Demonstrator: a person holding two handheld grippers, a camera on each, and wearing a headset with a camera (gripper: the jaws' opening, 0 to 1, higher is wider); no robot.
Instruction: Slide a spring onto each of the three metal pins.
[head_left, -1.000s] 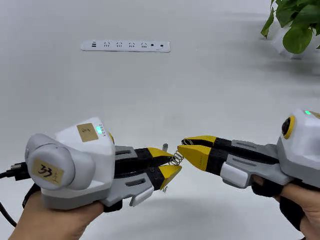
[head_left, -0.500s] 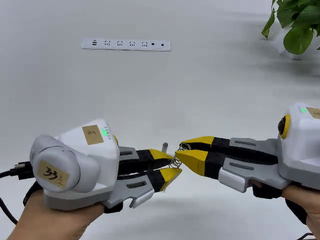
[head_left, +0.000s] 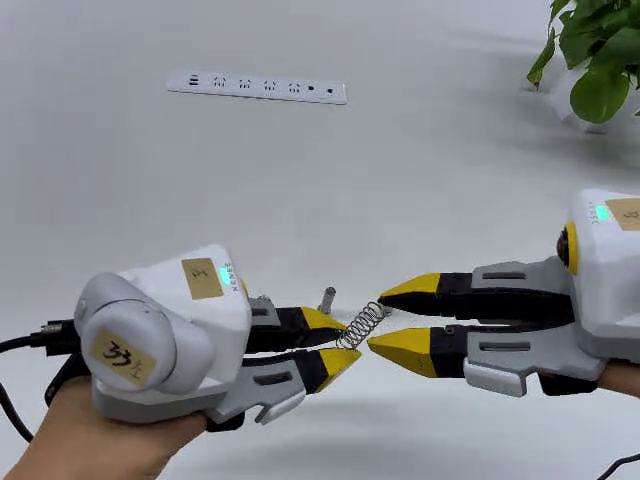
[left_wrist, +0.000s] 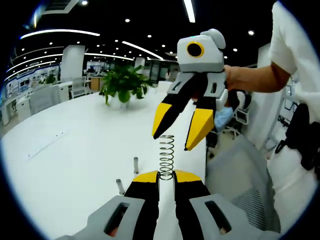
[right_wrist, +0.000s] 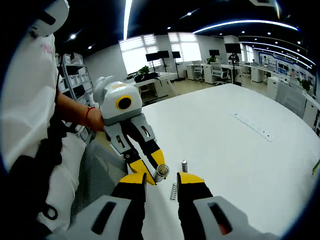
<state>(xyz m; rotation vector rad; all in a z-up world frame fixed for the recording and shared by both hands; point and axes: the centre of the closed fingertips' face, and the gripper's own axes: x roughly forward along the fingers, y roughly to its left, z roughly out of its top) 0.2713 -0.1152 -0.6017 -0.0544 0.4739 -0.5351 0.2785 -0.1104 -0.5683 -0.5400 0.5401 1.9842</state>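
My left gripper (head_left: 350, 338) is shut on the near end of a small coiled spring (head_left: 362, 325), which sticks out past its yellow tips. The spring's free end lies between the spread jaws of my right gripper (head_left: 378, 321), which is open and does not press on it. In the left gripper view the spring (left_wrist: 166, 157) rises from my left gripper (left_wrist: 165, 176) toward the right gripper (left_wrist: 171, 141). A metal pin (head_left: 326, 298) stands upright on the table just behind the tips. Two pins (left_wrist: 135, 165) show in the left gripper view. In the right gripper view a pin (right_wrist: 184, 165) stands beside a loose spring (right_wrist: 173, 190).
A white power strip (head_left: 257, 87) lies far back on the white table (head_left: 300, 200). A potted plant (head_left: 595, 55) stands at the back right corner. The person's hands hold both grippers near the table's front edge.
The right gripper's jaws have opened wide around the spring's free end and it has drawn back slightly to the right. The left gripper keeps its hold on the spring.
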